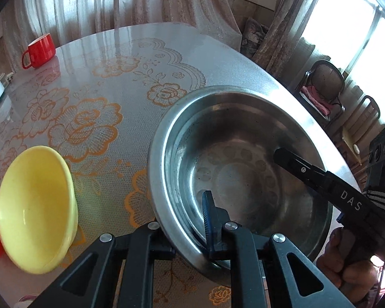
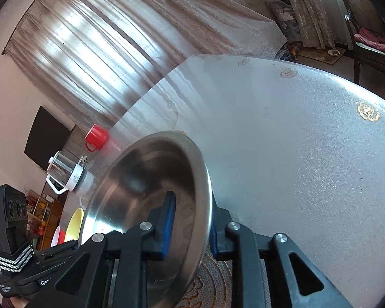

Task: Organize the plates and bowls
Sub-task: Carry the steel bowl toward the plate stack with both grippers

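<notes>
On the table [image 1: 110,59] — both tongs [image 1: 190,220] [image 2: 190,231] pinch the steel bowl's [image 1: 166,138] rim.

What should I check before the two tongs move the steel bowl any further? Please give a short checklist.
1. Left tongs closed on the steel bowl rim: ok.
2. Right tongs closed on the rim, one finger inside and one outside: ok.
3. Steel bowl empty: ok.
4. Yellow bowl apart from the steel bowl: ok.
5. Red mug far from the bowl, at the far table edge: ok.
6. Bowl's underside free of the table: cannot tell.
</notes>
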Motion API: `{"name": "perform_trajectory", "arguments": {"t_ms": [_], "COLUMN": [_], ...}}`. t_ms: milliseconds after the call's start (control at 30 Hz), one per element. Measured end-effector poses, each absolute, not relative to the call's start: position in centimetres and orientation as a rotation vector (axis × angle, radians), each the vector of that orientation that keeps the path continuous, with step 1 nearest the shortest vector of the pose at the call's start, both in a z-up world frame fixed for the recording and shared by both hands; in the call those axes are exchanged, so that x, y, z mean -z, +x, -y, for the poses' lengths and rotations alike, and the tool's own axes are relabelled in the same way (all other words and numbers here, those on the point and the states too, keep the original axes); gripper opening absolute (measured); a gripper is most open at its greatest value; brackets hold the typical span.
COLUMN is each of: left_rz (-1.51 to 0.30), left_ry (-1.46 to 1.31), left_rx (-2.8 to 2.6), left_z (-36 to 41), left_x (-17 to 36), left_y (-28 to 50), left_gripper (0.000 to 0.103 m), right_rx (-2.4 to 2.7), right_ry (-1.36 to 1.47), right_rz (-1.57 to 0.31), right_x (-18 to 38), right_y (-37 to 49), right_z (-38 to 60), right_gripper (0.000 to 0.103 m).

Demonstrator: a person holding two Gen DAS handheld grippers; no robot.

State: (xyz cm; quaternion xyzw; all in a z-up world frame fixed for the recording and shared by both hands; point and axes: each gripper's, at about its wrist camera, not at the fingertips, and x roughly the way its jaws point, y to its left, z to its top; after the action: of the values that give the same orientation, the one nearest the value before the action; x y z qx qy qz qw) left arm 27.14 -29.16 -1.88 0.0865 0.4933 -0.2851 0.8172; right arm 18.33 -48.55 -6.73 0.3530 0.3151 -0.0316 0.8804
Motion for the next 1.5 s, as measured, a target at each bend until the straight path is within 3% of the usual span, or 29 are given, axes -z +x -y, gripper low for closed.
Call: {"name": "perform_trajectory", "arguments": {"t_ms": [267,1500], "left_rz": [-1.046,-0.898], "left_ry": [0.185,-0.045], "left_rx": [0.573,0.526], "left_z": [27.9,10.5], "left_x": [1.6,-5.0], "left_y": [25.2,17.5], "left_gripper": [0.017,0.017], "right_rx": [0.037,-0.107], "right_ry": [0.714,0.529], "right_rz": [-0.707,-0.784], "right_x": [6.9,0.5], "right_y": [19.0,13.0], "right_z": [47.9,34.2], "right_gripper": [0.012,0.014]}}
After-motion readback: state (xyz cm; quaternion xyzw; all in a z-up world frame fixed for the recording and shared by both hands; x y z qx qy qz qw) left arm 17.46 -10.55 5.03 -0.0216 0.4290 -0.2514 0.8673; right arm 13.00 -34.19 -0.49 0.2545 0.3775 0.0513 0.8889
